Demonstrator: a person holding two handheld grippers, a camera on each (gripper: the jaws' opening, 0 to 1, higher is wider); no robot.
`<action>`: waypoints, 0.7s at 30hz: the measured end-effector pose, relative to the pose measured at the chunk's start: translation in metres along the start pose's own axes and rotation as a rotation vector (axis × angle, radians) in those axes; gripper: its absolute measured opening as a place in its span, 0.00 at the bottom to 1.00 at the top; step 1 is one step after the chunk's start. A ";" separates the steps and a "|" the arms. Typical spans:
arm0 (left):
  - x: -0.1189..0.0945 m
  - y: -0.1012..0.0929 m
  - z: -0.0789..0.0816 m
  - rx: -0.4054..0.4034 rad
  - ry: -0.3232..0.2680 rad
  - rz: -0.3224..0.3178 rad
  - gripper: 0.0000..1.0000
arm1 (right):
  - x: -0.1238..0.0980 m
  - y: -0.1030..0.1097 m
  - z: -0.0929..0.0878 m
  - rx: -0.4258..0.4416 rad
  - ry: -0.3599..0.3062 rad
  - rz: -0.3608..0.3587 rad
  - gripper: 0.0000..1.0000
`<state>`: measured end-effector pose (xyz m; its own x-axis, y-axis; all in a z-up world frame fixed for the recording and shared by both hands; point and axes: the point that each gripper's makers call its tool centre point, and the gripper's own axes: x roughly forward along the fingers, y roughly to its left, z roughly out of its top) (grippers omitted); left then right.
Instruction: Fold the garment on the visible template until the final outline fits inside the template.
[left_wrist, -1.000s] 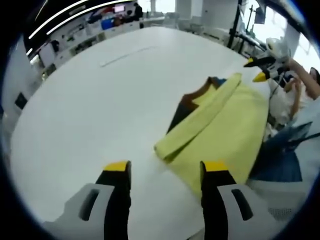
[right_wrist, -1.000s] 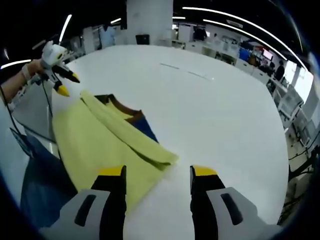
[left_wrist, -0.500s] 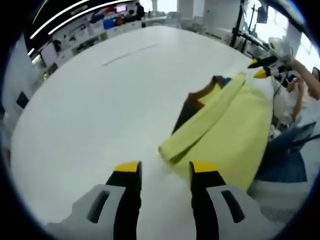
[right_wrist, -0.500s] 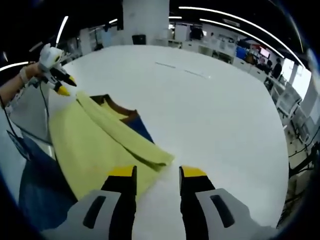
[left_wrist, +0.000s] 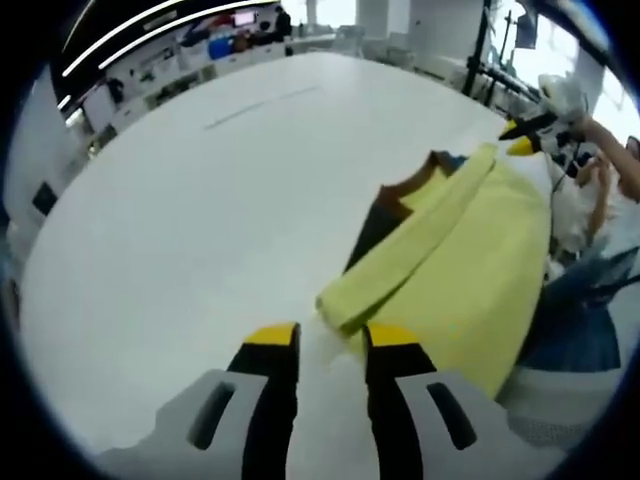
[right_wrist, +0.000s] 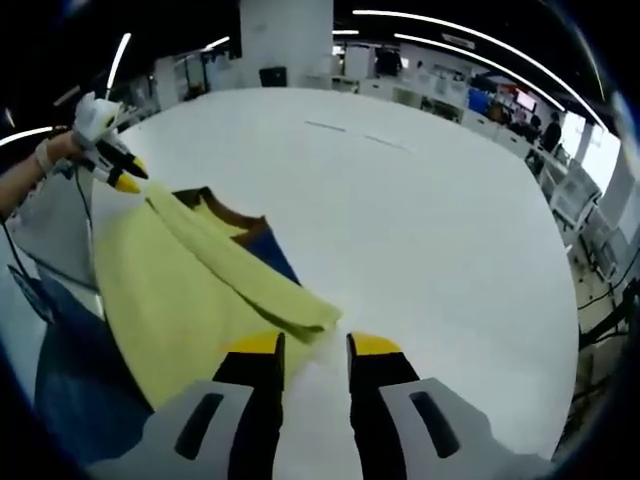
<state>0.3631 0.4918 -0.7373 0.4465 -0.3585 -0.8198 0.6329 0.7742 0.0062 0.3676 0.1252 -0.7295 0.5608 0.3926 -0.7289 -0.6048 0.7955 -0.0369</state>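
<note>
Left gripper (left_wrist: 320, 335) low over the white table (left_wrist: 180, 200), jaws nearly together with a narrow gap, nothing between them, tips just short of the folded corner of the yellow garment (left_wrist: 450, 270). Right gripper (right_wrist: 312, 345) likewise narrowed, jaws a slim gap apart, empty, tips just beside the same corner. Garment lying along the table's near edge, one long strip folded over its body, dark brown and blue template (right_wrist: 262, 240) peeking out beside it. Farther off, faint lines (right_wrist: 365, 138) on the table; beyond, desks and ceiling lights.
</note>
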 end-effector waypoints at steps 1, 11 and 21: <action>0.001 0.000 -0.001 0.000 0.007 -0.003 0.20 | 0.001 0.000 0.000 -0.001 0.002 0.000 0.23; 0.002 -0.001 -0.003 0.004 0.009 -0.004 0.19 | 0.005 -0.004 0.001 0.000 0.000 -0.013 0.19; 0.002 -0.001 0.003 0.009 -0.002 -0.003 0.10 | 0.011 -0.005 -0.001 -0.009 0.020 -0.010 0.13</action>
<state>0.3655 0.4889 -0.7377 0.4460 -0.3619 -0.8186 0.6399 0.7684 0.0089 0.3761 0.1250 -0.7384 0.5554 0.3756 -0.7419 -0.6047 0.7948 -0.0503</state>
